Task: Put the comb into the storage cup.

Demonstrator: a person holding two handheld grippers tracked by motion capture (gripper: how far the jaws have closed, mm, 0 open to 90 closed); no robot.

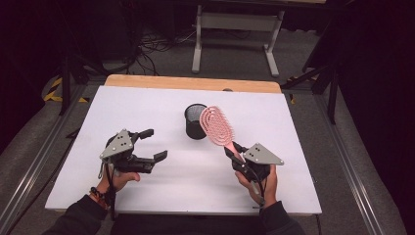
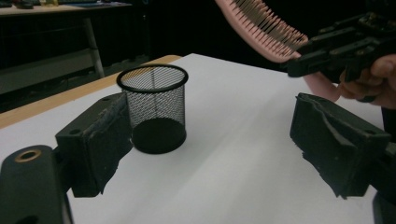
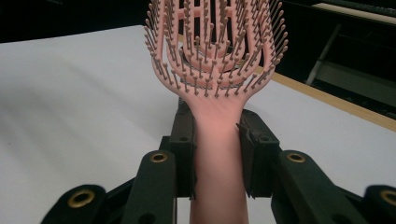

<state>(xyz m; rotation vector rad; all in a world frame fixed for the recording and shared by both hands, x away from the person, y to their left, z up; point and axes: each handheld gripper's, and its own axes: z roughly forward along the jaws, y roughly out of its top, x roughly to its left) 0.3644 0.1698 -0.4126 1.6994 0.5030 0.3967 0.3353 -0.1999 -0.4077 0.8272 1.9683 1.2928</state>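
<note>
A pink hairbrush (image 1: pixel 218 126) is held by its handle in my right gripper (image 1: pixel 236 152), head raised and tilted toward a black mesh cup (image 1: pixel 195 121) at the table's middle. In the right gripper view both pads press the pink handle (image 3: pixel 218 149), bristles (image 3: pixel 215 46) facing the camera. My left gripper (image 1: pixel 152 145) hovers open at the left, nothing between its jaws. In the left gripper view the mesh cup (image 2: pixel 154 107) stands upright ahead of the left pad (image 2: pixel 100 144), with the brush head (image 2: pixel 261 28) above right, and the right gripper (image 2: pixel 299 63) beside it.
A white board (image 1: pixel 147 103) covers the wooden table (image 1: pixel 191 82). A grey table frame (image 1: pixel 235 29) and cables lie on the floor beyond. The person's hands (image 1: pixel 259 188) come in from the near edge.
</note>
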